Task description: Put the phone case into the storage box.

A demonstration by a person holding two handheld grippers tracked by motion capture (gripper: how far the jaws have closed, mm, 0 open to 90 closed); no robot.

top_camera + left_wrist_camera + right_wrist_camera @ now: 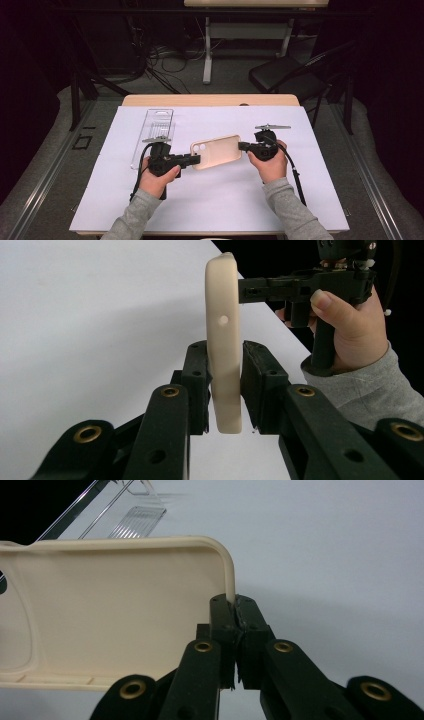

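**Case held between two grippers**

The cream case point(216, 151) hangs above the white sheet point(300, 200), the left gripper point(196, 160) pinching its camera end, the right gripper point(242, 146) clamping the opposite rim. Judged step: carrying or turning; next, one release, likely toward the clear tray point(155, 132). The left gripper view shows the case edge-on; the right gripper view shows its hollow inside.

Cream phone case point(217, 151) held above table, gripped at both ends.
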